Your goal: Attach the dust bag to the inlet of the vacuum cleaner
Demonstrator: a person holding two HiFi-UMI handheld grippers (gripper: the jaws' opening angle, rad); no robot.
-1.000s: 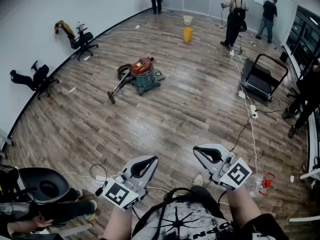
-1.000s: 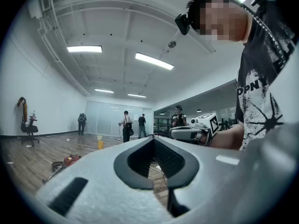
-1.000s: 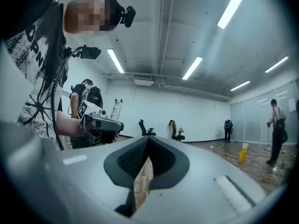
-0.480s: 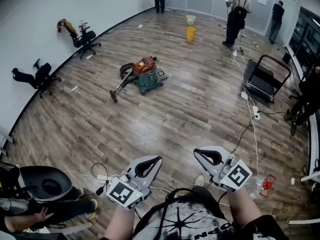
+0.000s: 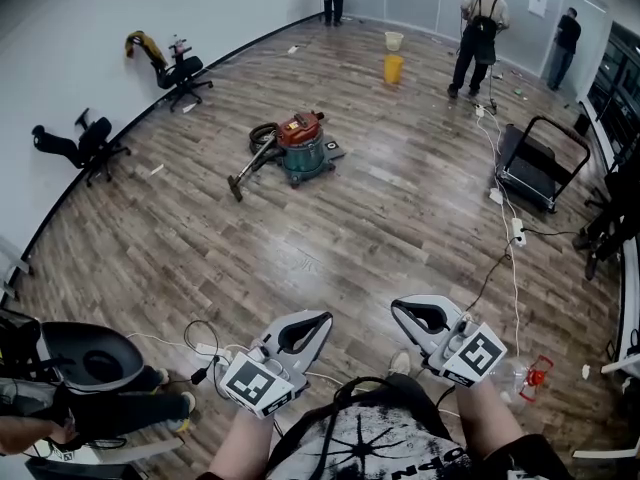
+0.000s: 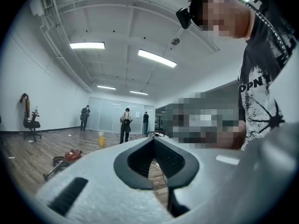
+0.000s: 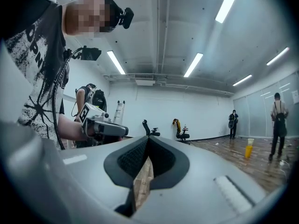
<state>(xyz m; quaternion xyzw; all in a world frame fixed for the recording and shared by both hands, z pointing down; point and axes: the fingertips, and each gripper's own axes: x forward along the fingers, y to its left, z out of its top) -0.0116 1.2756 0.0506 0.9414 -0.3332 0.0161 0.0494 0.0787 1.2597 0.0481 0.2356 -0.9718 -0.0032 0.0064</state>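
Nearest the body, the left hand-held gripper (image 5: 318,320) and the right hand-held gripper (image 5: 398,306) are carried level at waist height. Each has its jaws closed tip to tip on nothing. In each gripper's own view only the wooden floor (image 5: 350,228) shows through the hollow between the pads. Over the last second almost nothing has changed here. Both grippers have stayed shut and close in front of the person, and only the head view has drifted a little, so that the room sits slightly differently in the frame. Judging by that, the task has not really begun: nothing has been picked up and no approach is under way. A seated person (image 5: 70,413) is just beside the left gripper at the lower left, and a cable (image 5: 505,258) trails across the boards on the right. Well apart from both grippers, across a wide stretch of bare floor and ahead and a little to the left, stands the vacuum cleaner (image 5: 302,148). It has a red top on a green drum, and its hose (image 5: 252,160) lies out to its left. Its inlet is too small to make out, and no dust bag can be picked out in any view. Beyond it are a yellow bucket (image 5: 393,68), a cart (image 5: 540,163), and other people by the far wall.
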